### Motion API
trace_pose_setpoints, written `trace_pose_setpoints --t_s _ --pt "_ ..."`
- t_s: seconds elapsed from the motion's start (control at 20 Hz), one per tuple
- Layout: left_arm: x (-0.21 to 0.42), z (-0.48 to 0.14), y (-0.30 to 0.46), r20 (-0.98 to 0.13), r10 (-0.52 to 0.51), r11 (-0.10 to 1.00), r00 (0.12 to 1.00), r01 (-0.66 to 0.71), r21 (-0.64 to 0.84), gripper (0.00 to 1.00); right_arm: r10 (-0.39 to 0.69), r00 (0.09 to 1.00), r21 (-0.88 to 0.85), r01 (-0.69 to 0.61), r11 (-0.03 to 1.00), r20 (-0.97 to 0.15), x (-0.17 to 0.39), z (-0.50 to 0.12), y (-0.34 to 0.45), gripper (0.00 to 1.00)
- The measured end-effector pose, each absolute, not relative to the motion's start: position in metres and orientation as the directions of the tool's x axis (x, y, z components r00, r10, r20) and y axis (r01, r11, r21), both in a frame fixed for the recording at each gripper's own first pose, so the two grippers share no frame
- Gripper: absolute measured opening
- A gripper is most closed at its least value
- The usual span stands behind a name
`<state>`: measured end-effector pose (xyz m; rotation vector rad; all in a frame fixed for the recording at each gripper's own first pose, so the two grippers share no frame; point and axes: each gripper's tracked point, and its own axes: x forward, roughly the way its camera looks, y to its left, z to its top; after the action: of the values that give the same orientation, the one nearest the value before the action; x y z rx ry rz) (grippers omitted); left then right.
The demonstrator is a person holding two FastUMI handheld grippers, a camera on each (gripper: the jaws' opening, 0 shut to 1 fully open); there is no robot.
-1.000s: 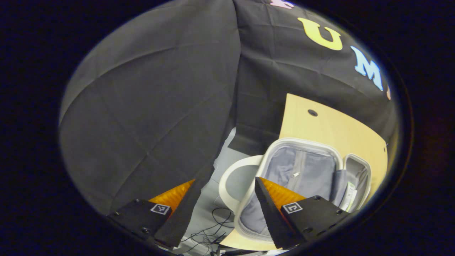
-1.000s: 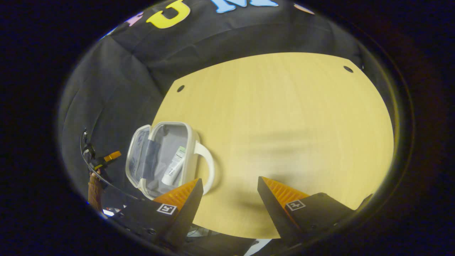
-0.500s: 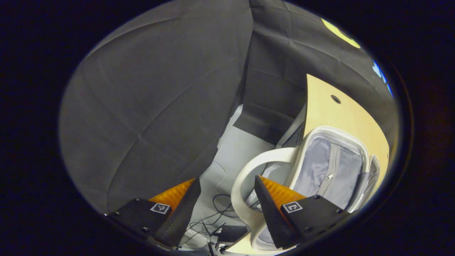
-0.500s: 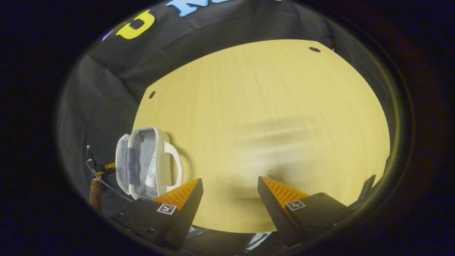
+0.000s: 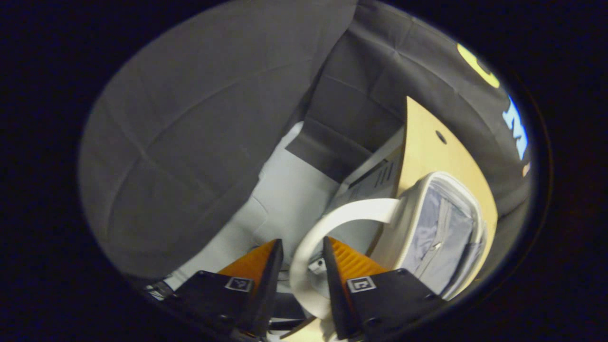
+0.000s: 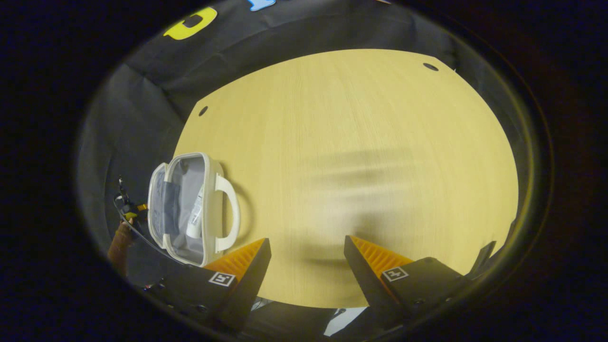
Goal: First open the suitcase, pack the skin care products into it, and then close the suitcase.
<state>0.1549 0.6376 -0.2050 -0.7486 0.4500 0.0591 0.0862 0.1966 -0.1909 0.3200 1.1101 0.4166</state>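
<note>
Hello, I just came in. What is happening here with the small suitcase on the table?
A person is packing a small white suitcase that lies open at the left edge of the wooden table. A skin care tube lies inside it. The left gripper has its fingers around the handle of the raised half, not clearly pressing it. The right gripper hangs open over the bare table.

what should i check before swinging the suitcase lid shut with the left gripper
1. Tube inside the suitcase: ok.
2. Lid handle between the left gripper fingers: ok.
3. Fingers pressing on the handle: cannot tell, a gap shows.
4. Right gripper open and away from the suitcase: ok.
5. Other products left on the table: ok, none seen.
6. Lid already shut: not ok, open.
</note>
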Motion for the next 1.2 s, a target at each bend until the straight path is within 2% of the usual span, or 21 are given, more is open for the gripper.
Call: trace_pose_setpoints --t_s 0.1,0.3,0.35,0.45,0.5,0.75,0.8,0.85,1.2 --pt "0.147 -0.212 0.636 -0.456 -0.105 0.722 0.884 -0.247 -0.646 0.26 0.481 0.375 0.455 -0.162 0.875 -0.792 0.086 -0.190 0.195 0.95" --pt "0.135 -0.196 0.636 -0.418 -0.086 0.757 0.905 -0.214 -0.618 0.27 0.489 0.381 0.466 -0.159 0.871 -0.785 0.088 -0.189 0.194 0.95" --pt "0.129 -0.188 0.633 -0.407 -0.101 0.769 0.908 -0.188 -0.610 0.15 0.495 0.381 0.475 -0.153 0.867 -0.781 0.088 -0.187 0.194 0.95" --pt "0.113 -0.177 0.621 -0.400 -0.129 0.785 0.907 -0.154 -0.601 0.18 0.507 0.378 0.493 -0.142 0.859 -0.775 0.089 -0.185 0.198 0.95" --pt "0.108 -0.173 0.619 -0.403 -0.121 0.793 0.907 -0.156 -0.589 0.09 0.513 0.374 0.500 -0.140 0.855 -0.773 0.089 -0.183 0.199 0.95" --pt "0.061 -0.146 0.598 -0.409 -0.082 0.850 0.909 -0.151 -0.505 0.08 0.545 0.362 0.521 -0.169 0.836 -0.757 0.088 -0.180 0.201 0.95" --pt "0.052 -0.135 0.596 -0.397 -0.066 0.860 0.915 -0.149 -0.487 0.05 0.549 0.360 0.523 -0.176 0.834 -0.755 0.088 -0.181 0.202 0.95" --pt "0.043 -0.123 0.593 -0.381 -0.053 0.874 0.923 -0.142 -0.465 0.08 0.551 0.359 0.523 -0.183 0.833 -0.753 0.088 -0.182 0.202 0.95" --pt "-0.031 -0.021 0.529 -0.303 -0.016 0.975 0.953 -0.052 -0.216 0.08 0.585 0.365 0.552 -0.201 0.809 -0.725 0.085 -0.182 0.208 0.95"
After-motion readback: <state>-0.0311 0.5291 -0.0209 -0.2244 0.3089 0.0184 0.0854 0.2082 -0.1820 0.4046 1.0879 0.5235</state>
